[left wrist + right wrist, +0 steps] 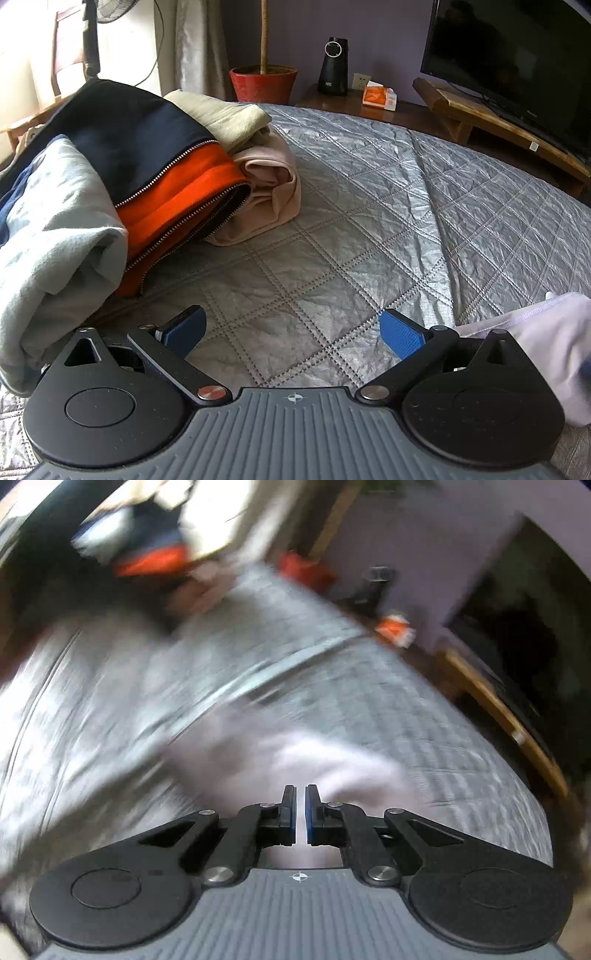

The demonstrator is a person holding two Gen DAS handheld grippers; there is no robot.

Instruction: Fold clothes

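You are holding the left tongs (291, 332) wide open above the quilted grey bed cover (369, 206), with nothing between the blue pads (400, 332). A pile of clothes (122, 173) is lying toward the far left corner of the bed: a grey garment (55, 236), a navy and orange zip jacket (173, 192), a pink garment (269, 192) and a beige one (225, 114). A pale lilac garment (546, 332) is lying beside the right finger of those tongs, near the bed's near edge. You are holding the right tongs (300, 812) nearly closed, a thin gap showing between the pads; the lilac garment (295, 753) is lying just ahead, and motion blur is hiding whether fabric is pinched.
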